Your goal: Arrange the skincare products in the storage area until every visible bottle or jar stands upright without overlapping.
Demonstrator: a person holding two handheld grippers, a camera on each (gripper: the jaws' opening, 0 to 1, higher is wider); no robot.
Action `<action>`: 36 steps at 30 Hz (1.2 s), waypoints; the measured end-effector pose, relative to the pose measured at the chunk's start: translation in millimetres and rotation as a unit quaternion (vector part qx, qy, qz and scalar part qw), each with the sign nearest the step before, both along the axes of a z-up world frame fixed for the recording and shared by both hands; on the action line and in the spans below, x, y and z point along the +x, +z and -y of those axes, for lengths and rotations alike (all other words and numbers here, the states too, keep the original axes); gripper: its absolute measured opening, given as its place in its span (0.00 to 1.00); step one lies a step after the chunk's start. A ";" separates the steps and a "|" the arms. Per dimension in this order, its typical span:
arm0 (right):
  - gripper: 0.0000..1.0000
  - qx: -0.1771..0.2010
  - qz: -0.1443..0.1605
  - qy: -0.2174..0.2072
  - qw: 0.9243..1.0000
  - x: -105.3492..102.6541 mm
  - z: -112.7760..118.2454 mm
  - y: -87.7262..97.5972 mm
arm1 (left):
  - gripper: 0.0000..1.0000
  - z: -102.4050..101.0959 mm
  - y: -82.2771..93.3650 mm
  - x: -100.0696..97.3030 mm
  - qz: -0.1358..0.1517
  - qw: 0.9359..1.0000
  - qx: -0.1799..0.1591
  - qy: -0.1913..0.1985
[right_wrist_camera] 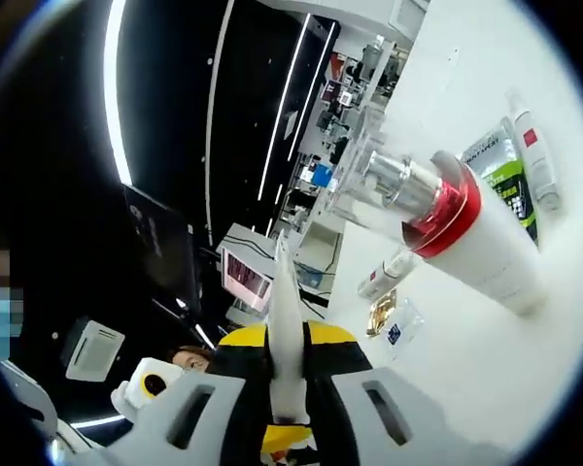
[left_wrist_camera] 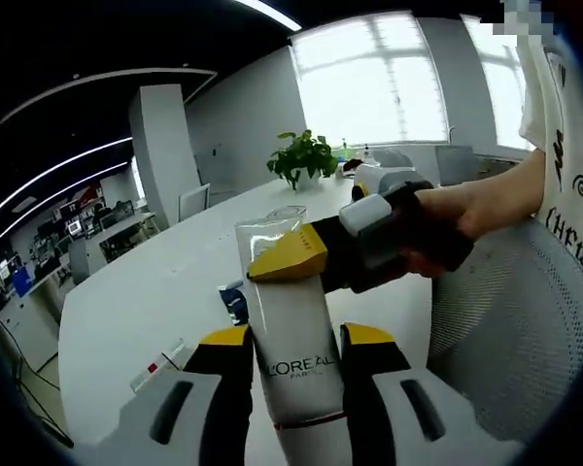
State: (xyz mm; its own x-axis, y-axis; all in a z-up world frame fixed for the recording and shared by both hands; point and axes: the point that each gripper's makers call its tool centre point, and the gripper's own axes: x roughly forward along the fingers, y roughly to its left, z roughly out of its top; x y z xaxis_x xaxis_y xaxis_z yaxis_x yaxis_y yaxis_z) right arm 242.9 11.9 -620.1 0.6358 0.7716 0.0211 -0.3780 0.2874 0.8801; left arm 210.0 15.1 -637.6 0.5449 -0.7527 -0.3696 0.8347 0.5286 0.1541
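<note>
In the left gripper view, the left hand-held gripper [left_wrist_camera: 293, 342] pinches a white plastic tube [left_wrist_camera: 290, 330] near its lower, printed part, holding it in the air above the white surface [left_wrist_camera: 136, 301]. The right hand-held gripper [left_wrist_camera: 290, 254] pinches the flat, crimped top edge of the same tube. The tube looks soft and smooth. I judge that the tube is in transfer, and next it needs to be set upright on its cap. Farther away, in the right gripper view, a white pump bottle [right_wrist_camera: 462, 228] with a red collar and a clear cap stands on the surface, near a green tube [right_wrist_camera: 500, 170].
</note>
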 end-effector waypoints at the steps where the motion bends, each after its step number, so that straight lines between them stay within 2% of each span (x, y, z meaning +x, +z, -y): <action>1: 0.11 -0.005 0.005 0.003 1.000 -0.7 0.1 0.3 | 0.30 0.0 0.0 0.0 -0.007 1.000 -0.005 0.000; 2: 0.10 -0.009 0.009 0.003 1.000 -1.0 0.3 1.0 | 0.30 0.0 0.9 0.3 -0.008 1.000 -0.008 -0.002; 4: 0.10 -0.009 0.017 0.005 1.000 -1.0 1.1 4.3 | 0.30 0.1 0.2 0.6 -0.031 0.999 -0.024 -0.003; 6: 0.10 -0.032 0.044 0.017 0.998 -1.8 -0.1 8.5 | 0.31 -1.3 -0.8 1.9 -0.048 0.998 -0.034 -0.003; 11: 0.10 -0.080 0.111 0.055 0.989 -7.3 -8.9 20.4 | 0.33 0.1 0.4 2.6 -0.063 0.997 -0.043 -0.021; 12: 0.10 -0.084 0.117 0.057 0.988 -7.8 -9.4 21.6 | 0.33 0.8 0.9 1.7 -0.064 0.997 -0.044 -0.028; 13: 0.10 -0.092 0.141 0.070 0.983 -10.3 -12.2 27.2 | 0.32 2.9 3.4 -1.7 -0.061 0.996 -0.046 -0.045; 16: 0.10 -0.105 0.165 0.094 0.976 -12.9 -14.3 31.2 | 0.32 3.9 4.0 -2.9 -0.058 0.996 -0.039 -0.055; 18: 0.10 -0.130 0.187 0.108 0.968 -14.9 -16.7 31.9 | 0.32 4.7 2.9 -2.6 -0.060 0.996 -0.034 -0.064; 19: 0.10 -0.151 0.205 0.122 0.959 -17.9 -19.1 31.1 | 0.31 4.6 3.1 -2.2 -0.059 0.995 -0.032 -0.071; 21: 0.10 -0.178 0.221 0.136 0.949 -19.8 -20.0 29.3 | 0.31 4.0 2.9 0.2 -0.059 0.994 -0.039 -0.078; 24: 0.10 -0.175 0.224 0.146 0.948 -17.9 -17.0 28.6 | 0.34 5.4 1.1 1.8 -0.077 0.992 -0.057 -0.086; 25: 0.10 -0.183 0.234 0.152 0.943 -18.1 -16.5 28.2 | 0.35 7.8 2.3 -0.3 -0.076 0.991 -0.056 -0.090; 32: 0.11 -0.182 0.260 0.177 0.932 -22.2 -13.7 31.2 | 0.36 15.8 4.0 -3.9 -0.075 0.989 -0.060 -0.109; 34: 0.11 -0.183 0.272 0.186 0.926 -25.6 -13.8 32.7 | 0.37 18.5 3.3 -4.7 -0.084 0.987 -0.070 -0.117; 36: 0.11 -0.187 0.294 0.200 0.916 -30.8 -14.2 34.9 | 0.38 19.8 3.0 -4.9 -0.086 0.986 -0.077 -0.123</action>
State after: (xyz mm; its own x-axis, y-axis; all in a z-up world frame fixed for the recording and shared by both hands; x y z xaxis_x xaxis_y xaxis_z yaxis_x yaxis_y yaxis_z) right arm 212.1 26.2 -585.3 0.2637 0.9635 -0.0452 -0.8961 0.2620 0.3583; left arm 205.1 -4.7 -634.6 0.2781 -0.9086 -0.3115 0.9472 0.3133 -0.0681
